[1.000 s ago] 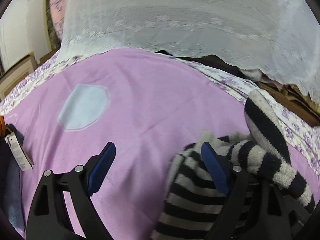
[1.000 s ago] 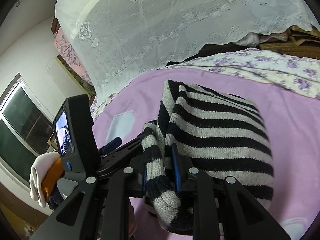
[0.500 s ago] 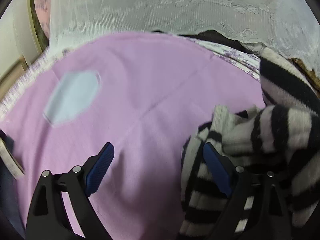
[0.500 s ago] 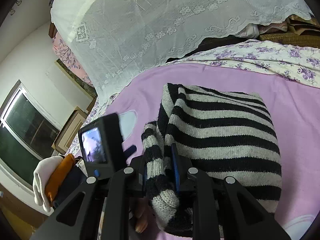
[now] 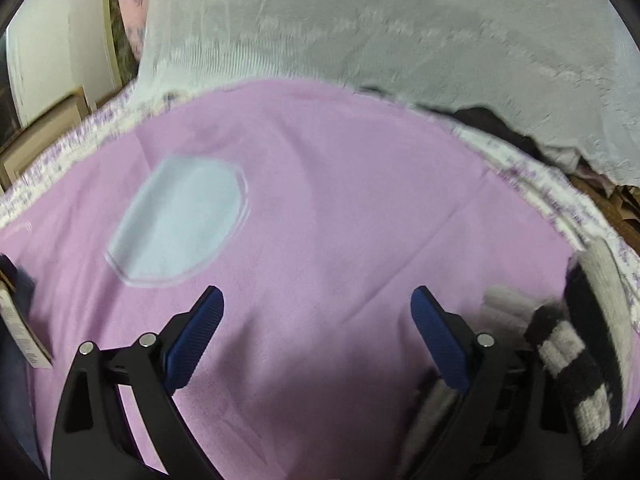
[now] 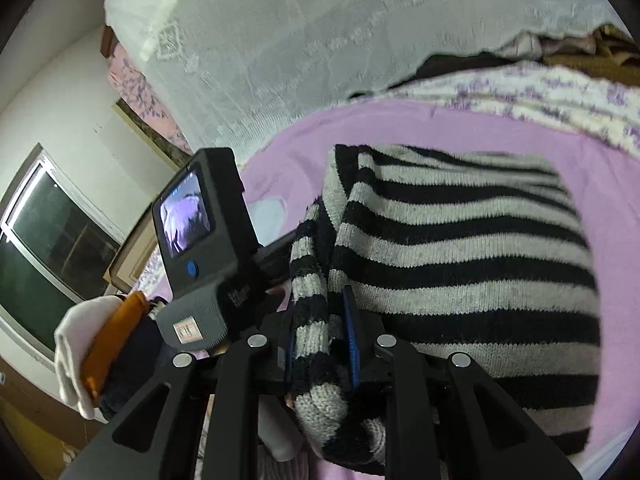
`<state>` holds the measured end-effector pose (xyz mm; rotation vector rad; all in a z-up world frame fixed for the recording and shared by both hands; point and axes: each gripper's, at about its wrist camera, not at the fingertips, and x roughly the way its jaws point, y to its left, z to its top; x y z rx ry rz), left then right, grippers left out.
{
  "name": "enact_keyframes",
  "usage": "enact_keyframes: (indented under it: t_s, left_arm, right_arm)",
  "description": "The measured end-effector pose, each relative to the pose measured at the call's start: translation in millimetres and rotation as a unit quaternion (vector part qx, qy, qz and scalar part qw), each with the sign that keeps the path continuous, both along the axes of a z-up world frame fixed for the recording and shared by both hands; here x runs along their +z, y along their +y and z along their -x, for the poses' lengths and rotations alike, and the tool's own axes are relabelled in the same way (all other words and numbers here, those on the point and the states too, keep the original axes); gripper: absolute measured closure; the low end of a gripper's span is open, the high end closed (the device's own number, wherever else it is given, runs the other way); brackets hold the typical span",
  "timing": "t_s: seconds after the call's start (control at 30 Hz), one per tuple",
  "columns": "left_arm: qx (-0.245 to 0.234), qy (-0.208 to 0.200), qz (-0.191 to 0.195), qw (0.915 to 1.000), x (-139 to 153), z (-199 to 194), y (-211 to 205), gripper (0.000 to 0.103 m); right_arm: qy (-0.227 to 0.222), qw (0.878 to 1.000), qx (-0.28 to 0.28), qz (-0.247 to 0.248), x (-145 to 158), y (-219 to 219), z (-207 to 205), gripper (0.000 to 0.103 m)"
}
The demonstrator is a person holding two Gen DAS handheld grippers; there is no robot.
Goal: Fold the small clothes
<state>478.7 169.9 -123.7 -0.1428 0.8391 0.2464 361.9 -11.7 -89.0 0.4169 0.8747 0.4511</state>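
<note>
Here, left gripper (image 5: 316,312) spread empty over pink sheet (image 5: 340,200); right gripper (image 6: 322,344) clamping striped sweater (image 6: 460,248).

I see the sweater (image 6: 460,264) lying on the bed cover (image 5: 340,208), toward the bed's right side, one sleeve (image 6: 310,320) between my right gripper (image 6: 320,350) jaws. My left gripper (image 5: 316,320) hangs over bare cover left of it. A patch (image 5: 180,220) sits farther left; the lace curtain (image 5: 360,20) hangs behind the bed's far edge.
</note>
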Motion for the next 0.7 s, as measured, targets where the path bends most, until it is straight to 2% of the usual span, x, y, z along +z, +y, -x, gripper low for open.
enact_keyframes:
  t_s: [0.07,0.17,0.2,0.23,0.37,0.43,0.47,0.53,0.7]
  left_arm:
    - [0.015,0.02,0.016,0.9996,-11,-5,13,0.011]
    - [0.028,0.029,0.103,0.9939,-18,-5,42,0.011]
    - [0.034,0.025,0.123,0.9915,-17,-3,50,0.011]
    - [0.041,0.023,0.126,0.9909,-15,-1,54,0.011]
    - [0.036,0.01,0.108,0.9935,1,11,56,0.011]
    - [0.023,-0.001,0.084,0.9962,13,19,48,0.011]
    - [0.016,-0.005,0.065,0.9977,18,23,44,0.01]
    - [0.01,-0.015,0.033,0.9993,29,34,36,0.009]
    - [-0.005,-0.031,-0.002,0.9995,52,50,29,0.008]
  right_arm:
    - [0.017,1.0,0.001,0.008,-16,7,-1,0.083]
    - [0.035,0.999,0.014,0.026,-40,18,-1,0.083]
    - [0.029,0.999,0.019,0.039,-44,22,1,0.083]
    - [0.02,0.998,0.024,0.054,-45,27,3,0.082]
    - [-0.024,0.988,0.048,0.146,-48,54,12,0.078]
    - [-0.056,0.975,0.078,0.198,-46,69,20,0.064]
    - [-0.068,0.97,0.081,0.217,-44,72,25,0.061]
    - [-0.087,0.967,0.087,0.224,-36,71,35,0.052]
    - [-0.16,0.958,0.11,0.211,2,43,84,0.052]
